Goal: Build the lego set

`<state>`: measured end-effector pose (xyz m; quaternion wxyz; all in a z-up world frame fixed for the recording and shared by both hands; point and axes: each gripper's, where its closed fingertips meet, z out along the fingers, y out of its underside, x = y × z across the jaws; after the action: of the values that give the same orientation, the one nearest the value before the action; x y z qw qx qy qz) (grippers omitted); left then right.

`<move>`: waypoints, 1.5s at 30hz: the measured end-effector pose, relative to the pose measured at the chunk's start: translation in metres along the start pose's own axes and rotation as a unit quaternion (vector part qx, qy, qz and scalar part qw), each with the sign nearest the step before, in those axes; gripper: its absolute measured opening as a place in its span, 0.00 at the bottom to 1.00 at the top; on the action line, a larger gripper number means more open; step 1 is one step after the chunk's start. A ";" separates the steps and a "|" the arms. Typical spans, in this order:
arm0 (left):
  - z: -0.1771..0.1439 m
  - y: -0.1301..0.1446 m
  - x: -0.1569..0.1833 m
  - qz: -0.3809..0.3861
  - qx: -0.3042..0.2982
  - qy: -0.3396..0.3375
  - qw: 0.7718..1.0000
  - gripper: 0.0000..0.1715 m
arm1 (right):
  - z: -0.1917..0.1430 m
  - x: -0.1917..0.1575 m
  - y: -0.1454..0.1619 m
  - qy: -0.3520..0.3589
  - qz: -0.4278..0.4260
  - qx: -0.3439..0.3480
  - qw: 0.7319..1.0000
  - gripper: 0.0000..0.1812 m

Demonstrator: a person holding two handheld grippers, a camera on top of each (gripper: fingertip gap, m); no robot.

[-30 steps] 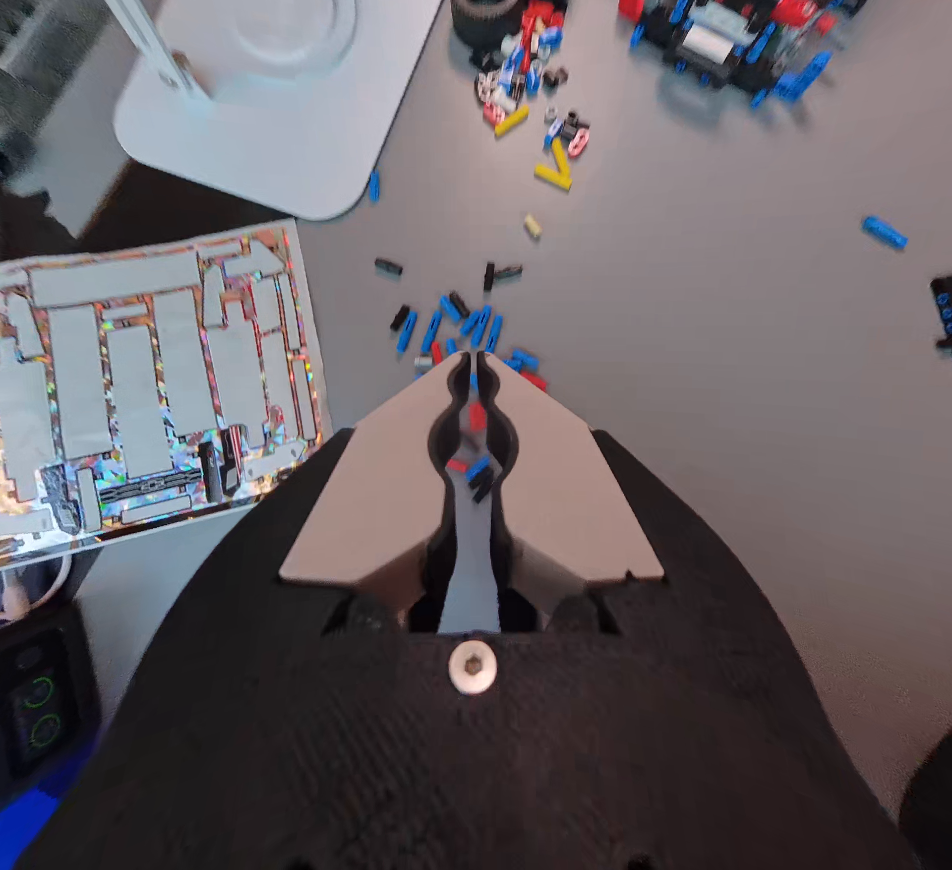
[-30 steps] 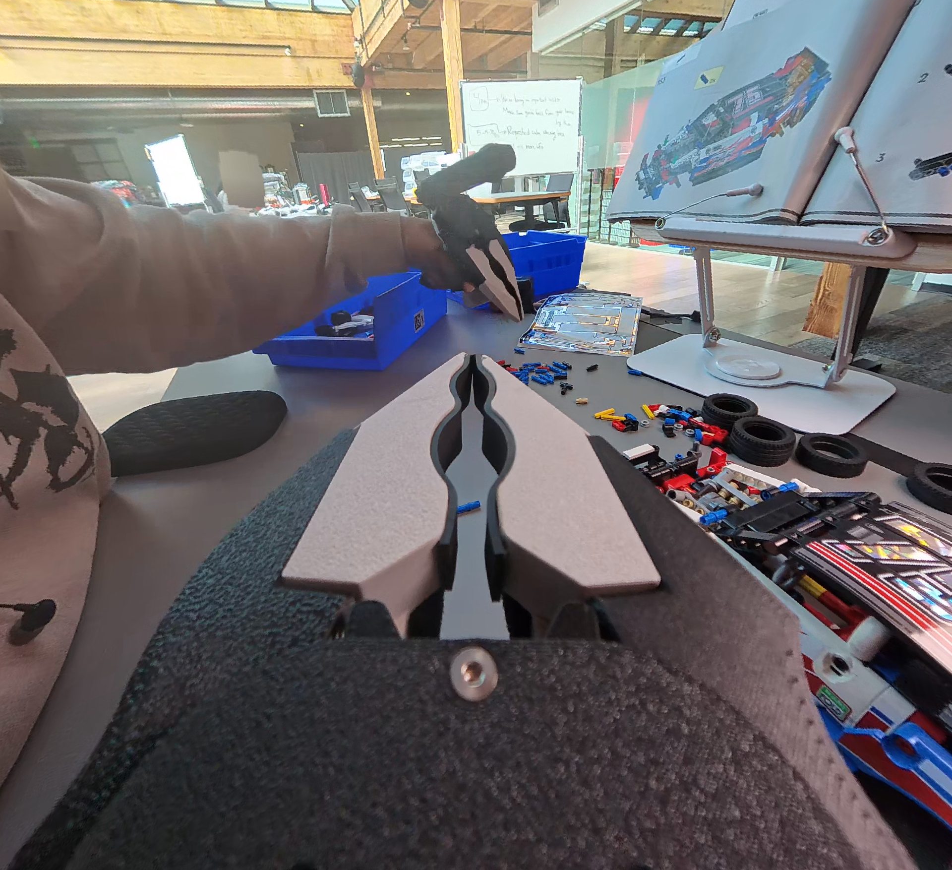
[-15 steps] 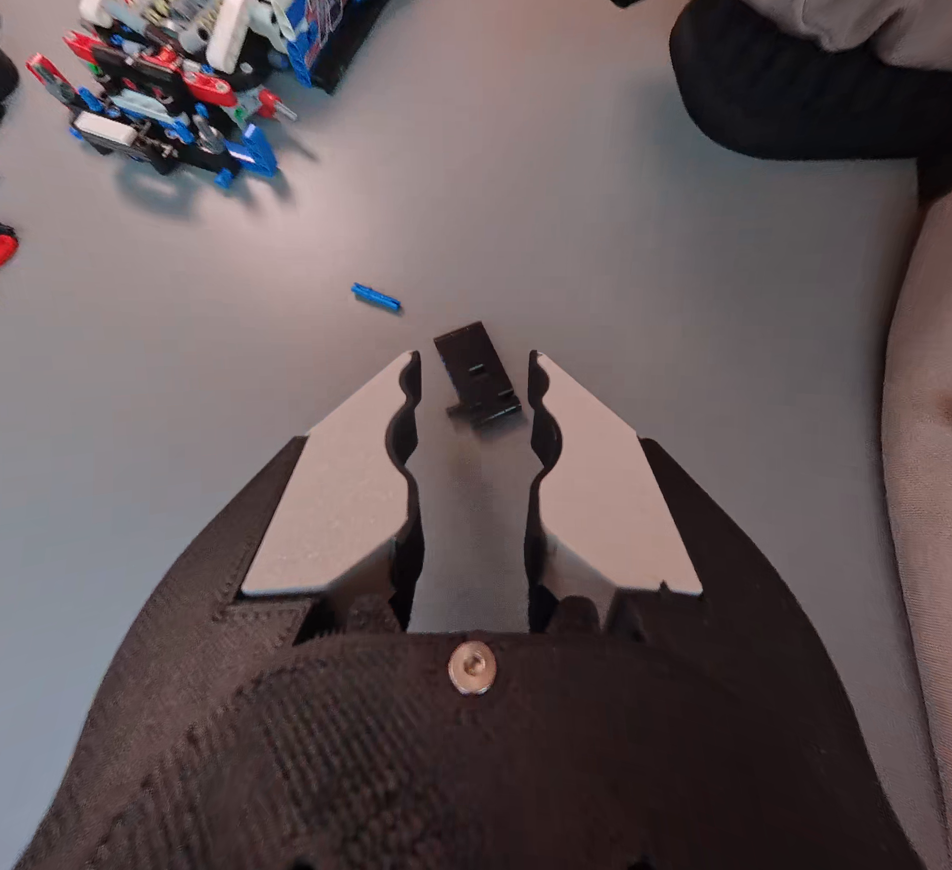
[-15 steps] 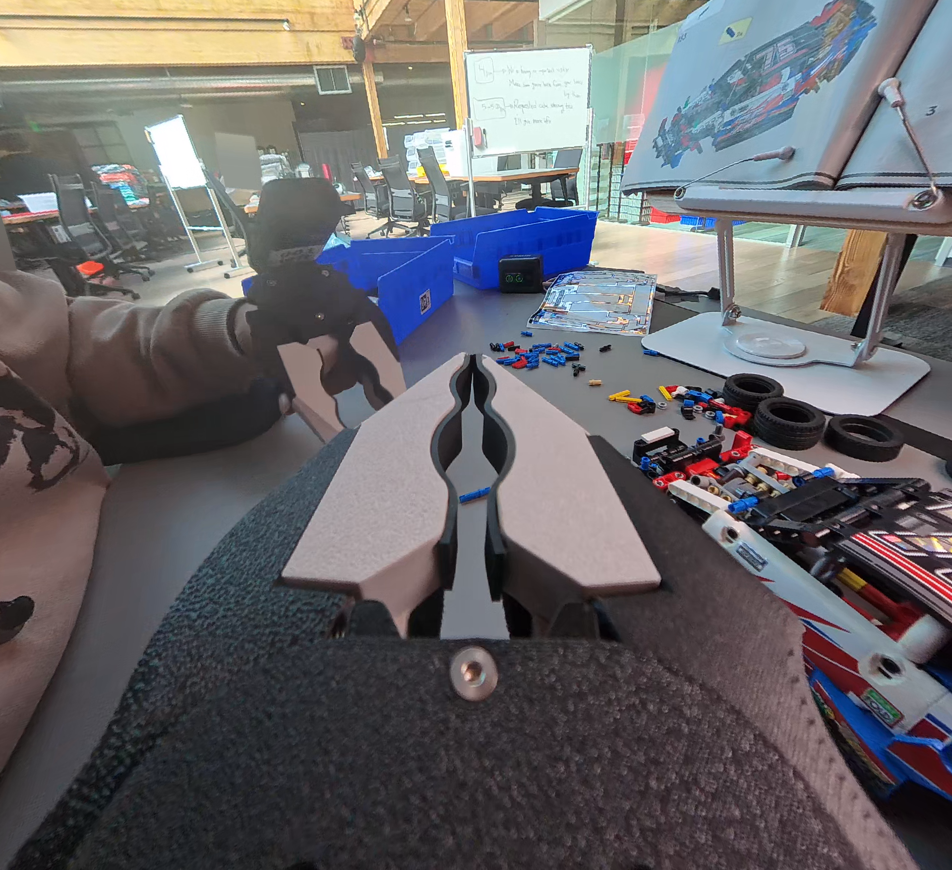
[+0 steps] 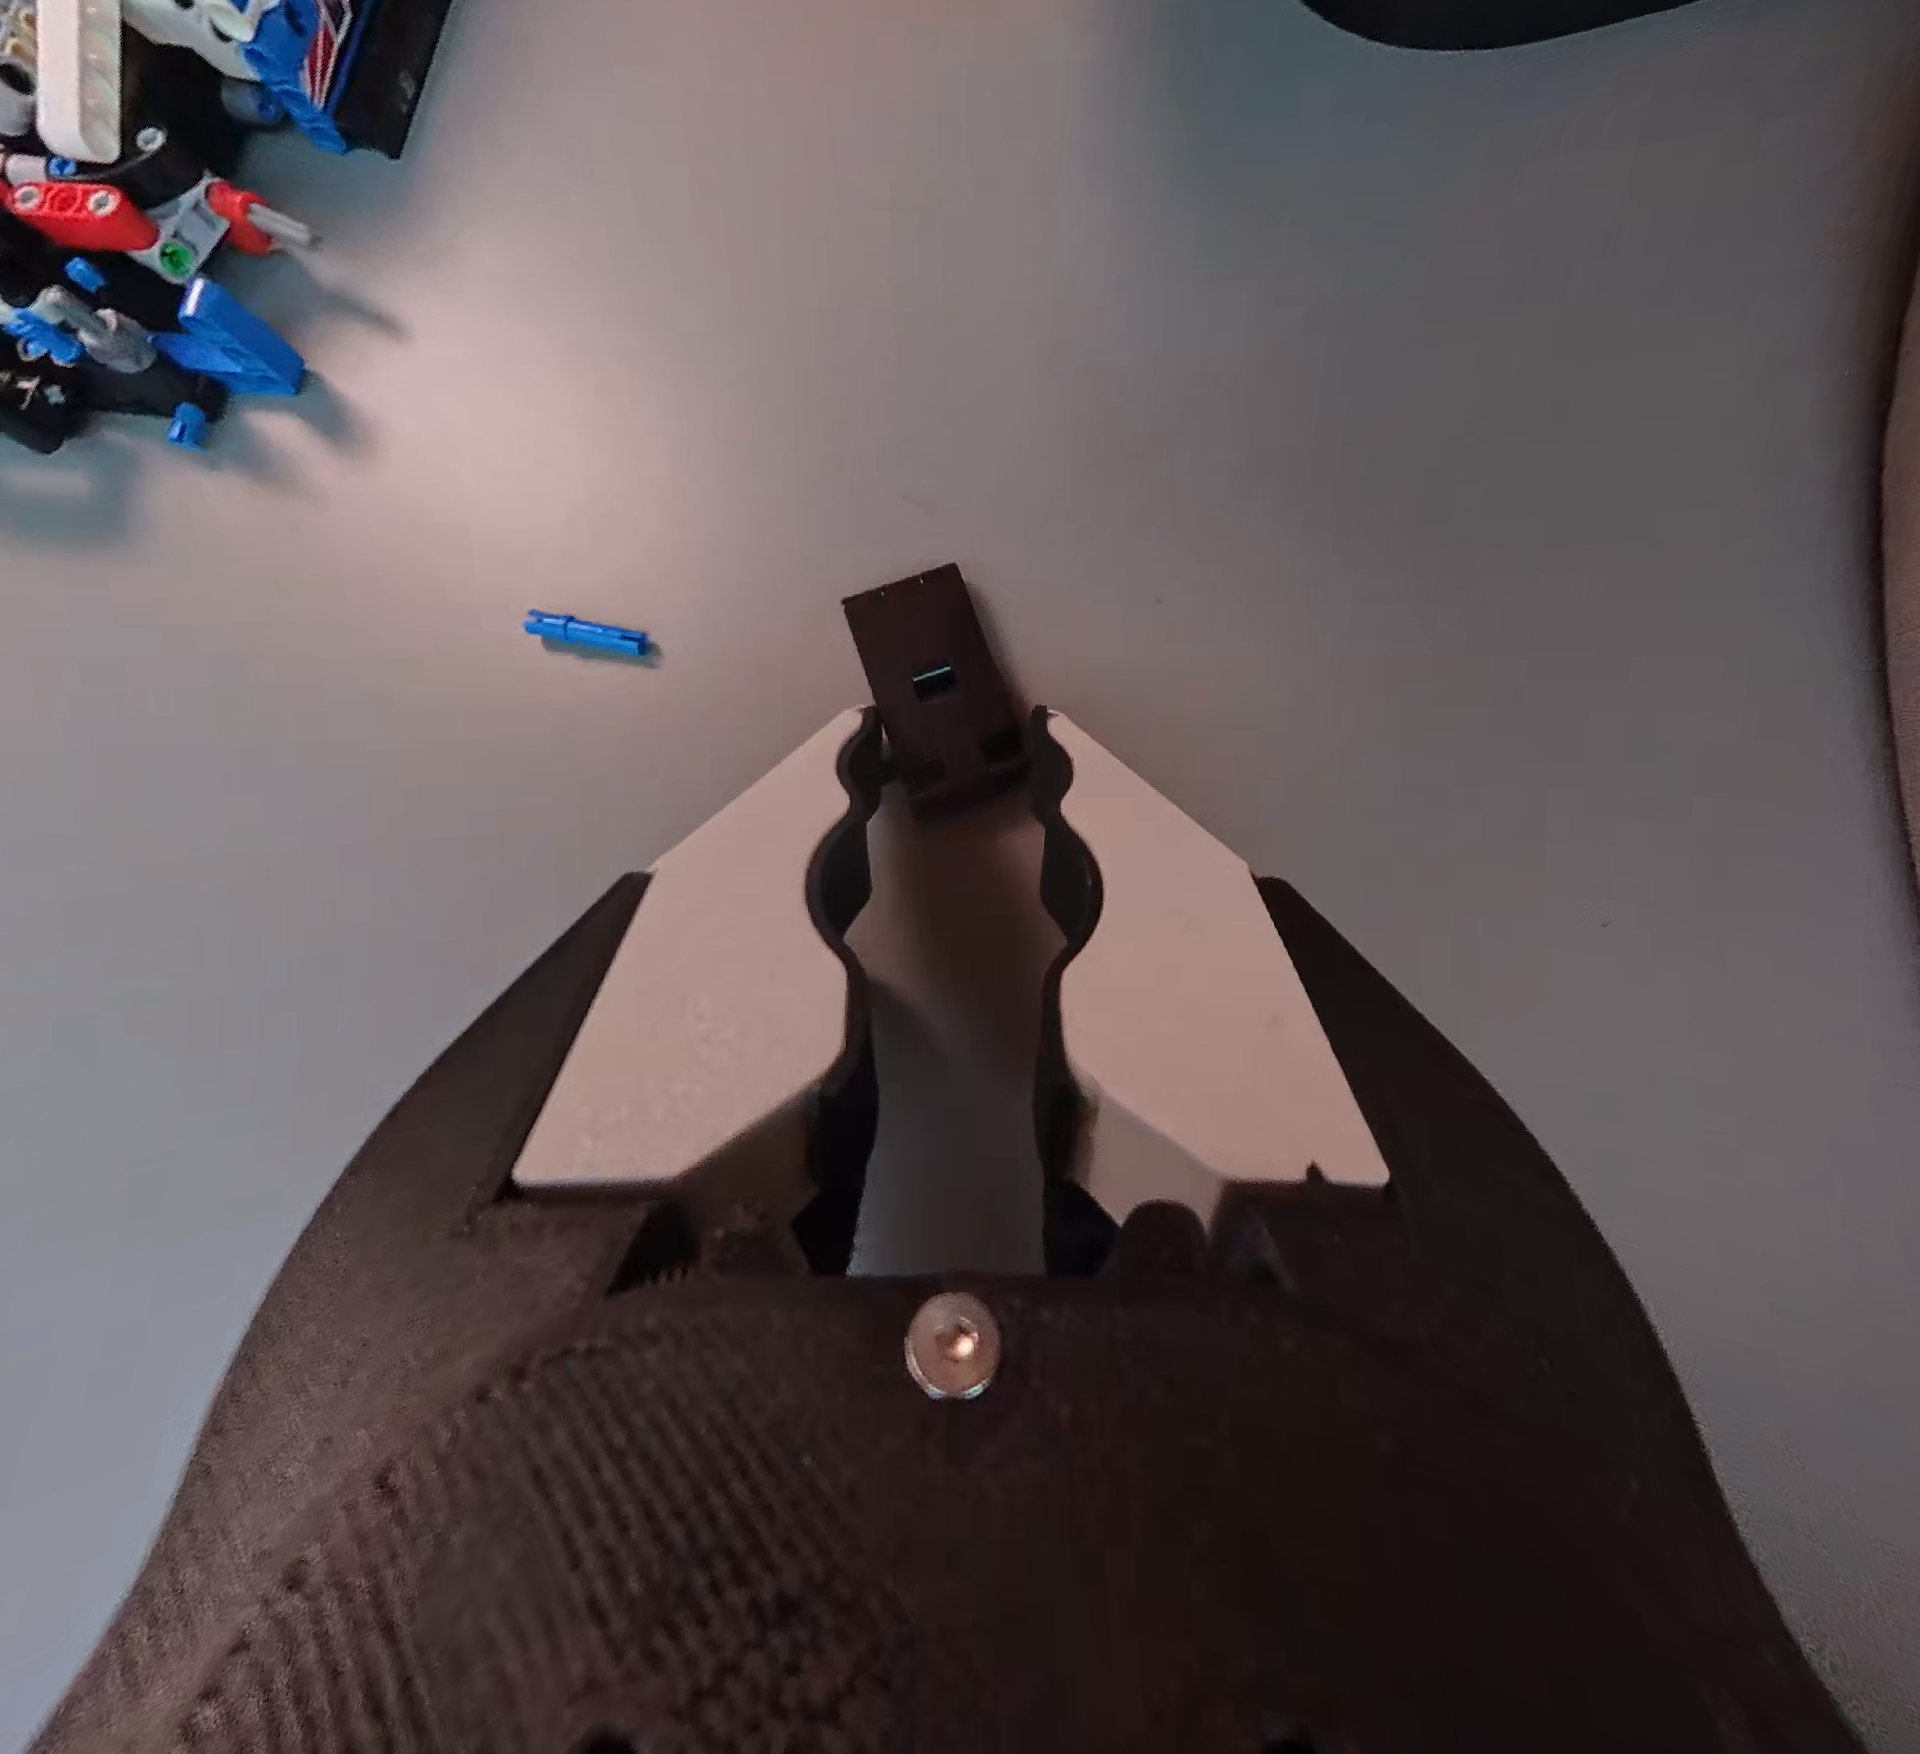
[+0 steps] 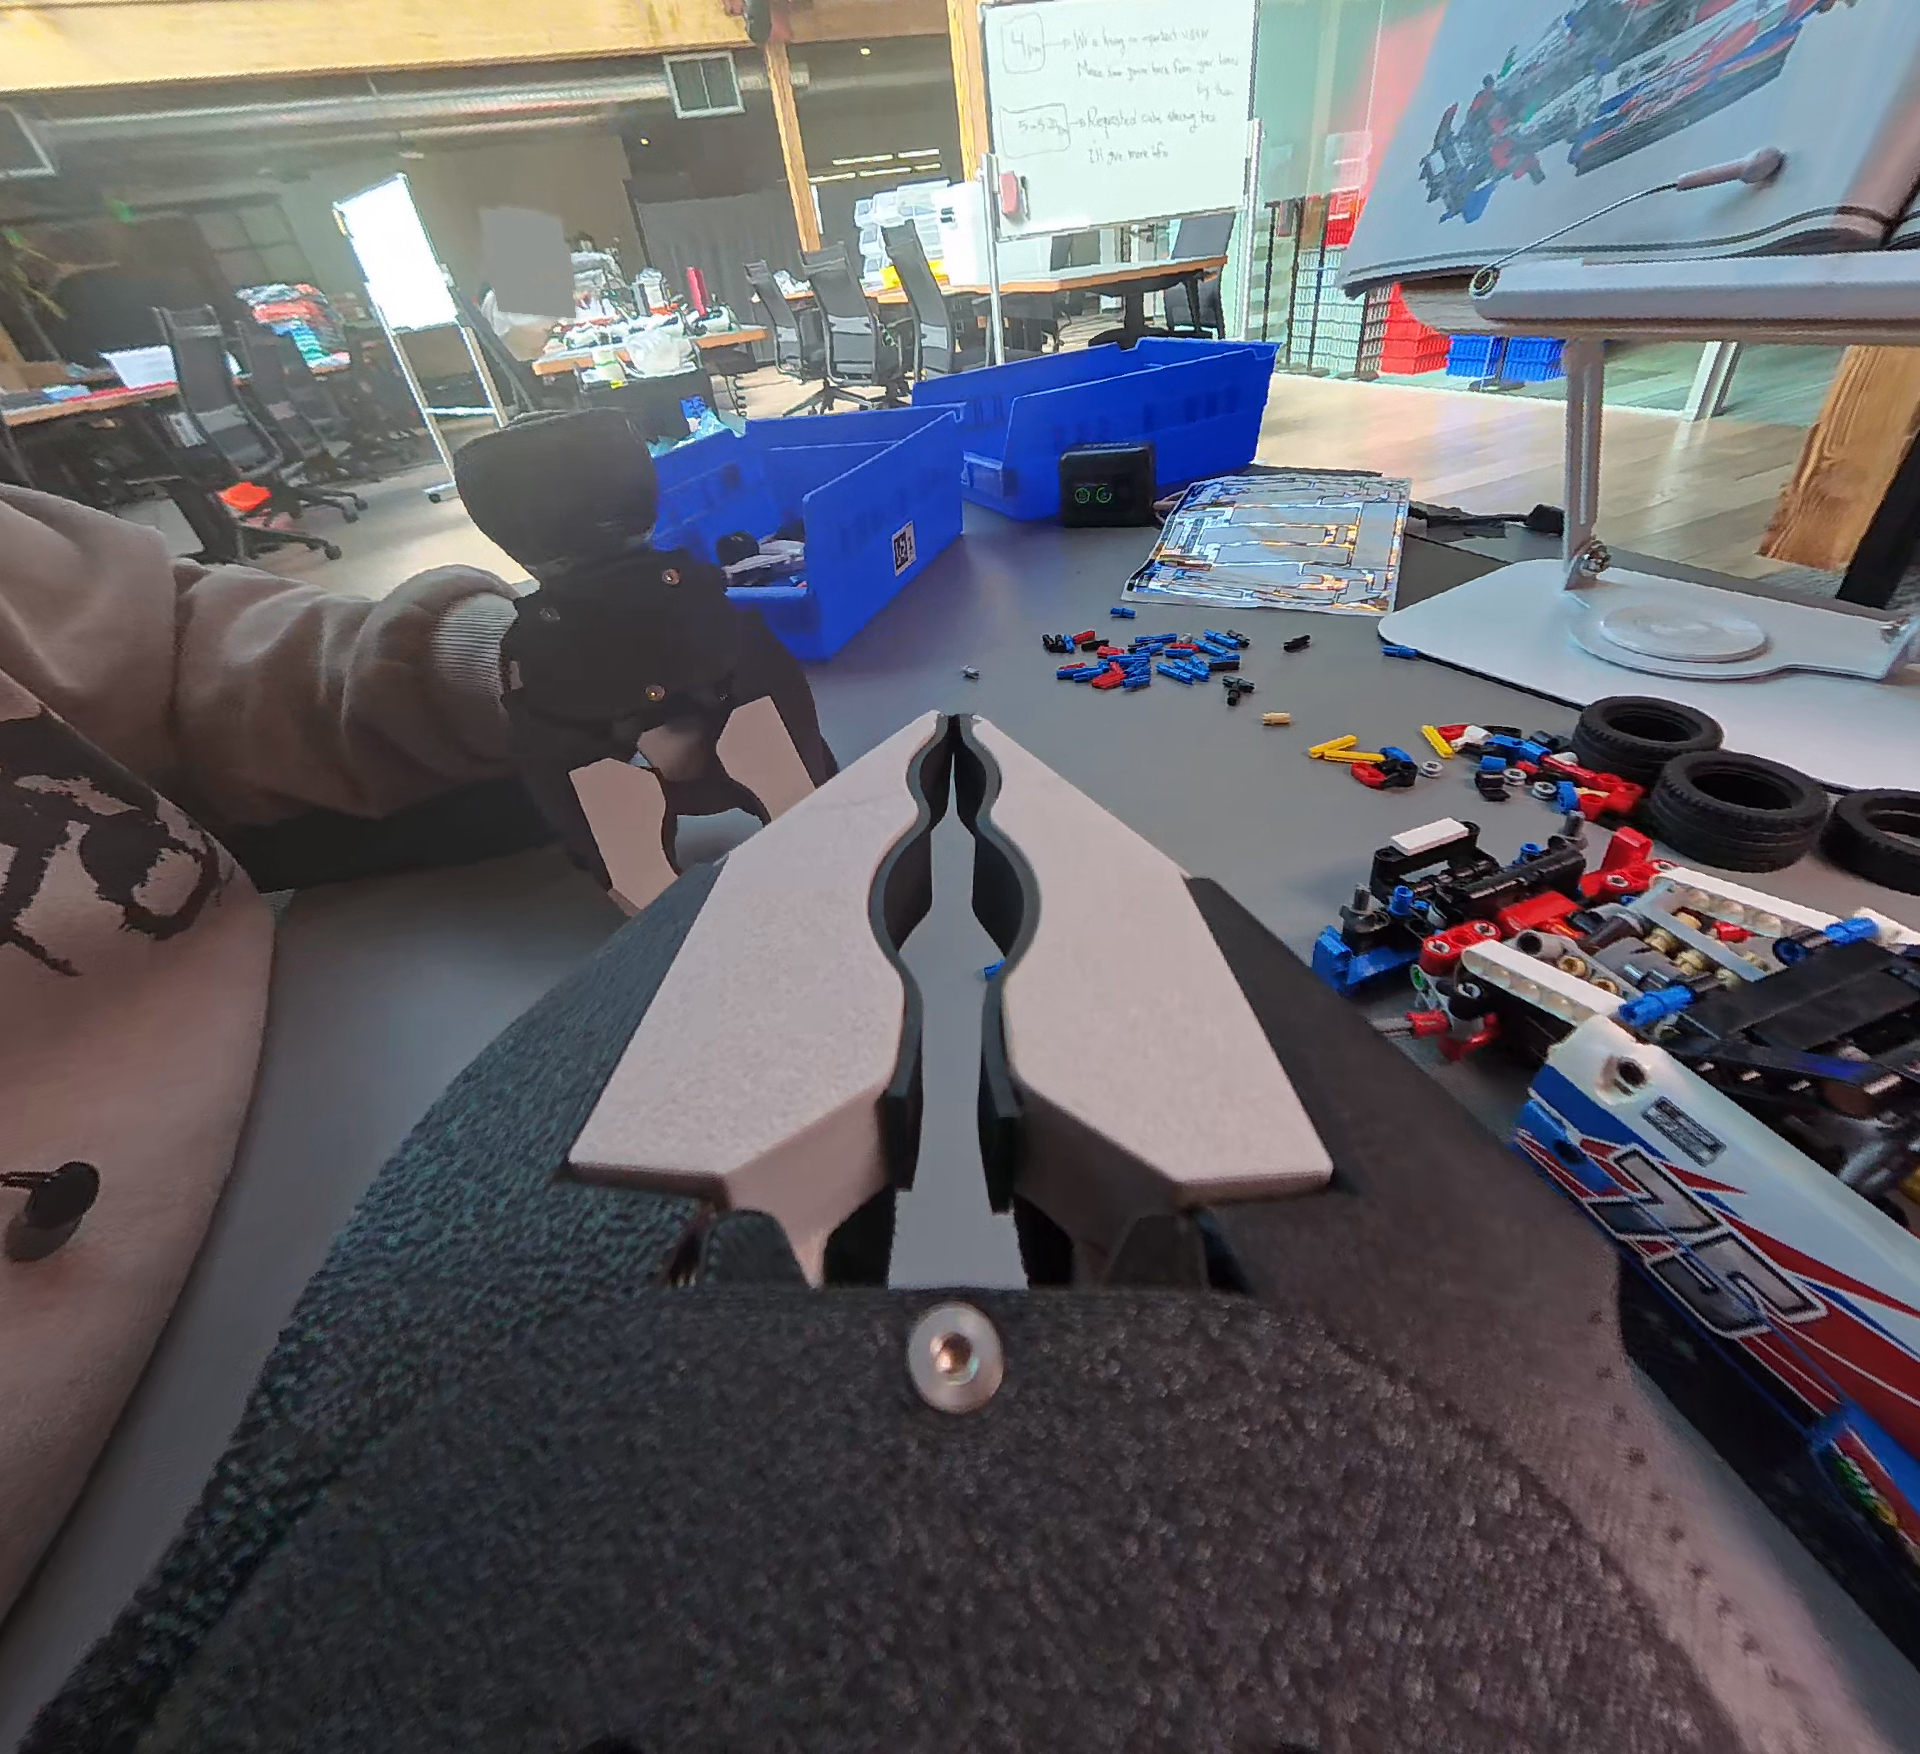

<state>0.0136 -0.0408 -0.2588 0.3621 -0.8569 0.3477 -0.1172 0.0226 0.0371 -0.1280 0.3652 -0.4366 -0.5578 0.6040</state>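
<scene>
my left gripper (image 5: 954, 728) points down at the grey table (image 5: 1351, 457), its two fingers spread a little, with a small flat black lego piece (image 5: 930, 681) lying between the tips. the near end of the piece sits inside the gap; the far end sticks out past the fingertips. the fingers look very close to its long edges, but i cannot tell whether they press on it yet.

a single blue pin (image 5: 587, 634) lies on the table to the left of the black piece, apart from it. the partly built lego car (image 5: 156, 94), white, blue, red and black, sits at the upper left, well apart.

my right gripper (image 6: 954, 728) hangs above the table with its fingers pressed together on nothing. from its view, my left gripper (image 6: 665, 790) is low over the table on the left, the car (image 6: 1621, 998) is on the right, and loose pins and tyres lie beyond it.

i judge the step to be picking up the black piece. to do it well, i should keep the tips level with the table, centre the piece so both fingers meet its long edges squarely, close gently, then lift straight up. a thin flat part may tilt or skid away if one finger touches first.
</scene>
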 end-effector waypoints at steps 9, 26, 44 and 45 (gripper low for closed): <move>0.011 -0.014 0.024 0.059 0.027 0.039 0.997 0.15 | 0.007 -0.011 0.006 -0.022 0.010 -0.007 1.000 0.00; 0.000 -0.022 -0.001 -0.011 0.080 -0.017 0.997 0.21 | 0.007 -0.015 0.004 -0.032 0.027 0.001 0.999 0.00; 0.008 -0.013 -0.004 -0.054 0.047 -0.044 0.996 0.14 | 0.001 0.003 -0.004 -0.059 0.185 0.062 0.979 0.00; 0.006 -0.013 -0.006 -0.066 0.051 -0.049 0.995 0.13 | 0.000 0.005 -0.005 -0.063 0.204 0.069 0.974 0.00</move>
<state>0.0185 -0.0270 -0.2535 0.4137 -0.8629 0.2660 -0.1161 0.0207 0.0422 -0.1237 0.2273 -0.4759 -0.4361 0.7291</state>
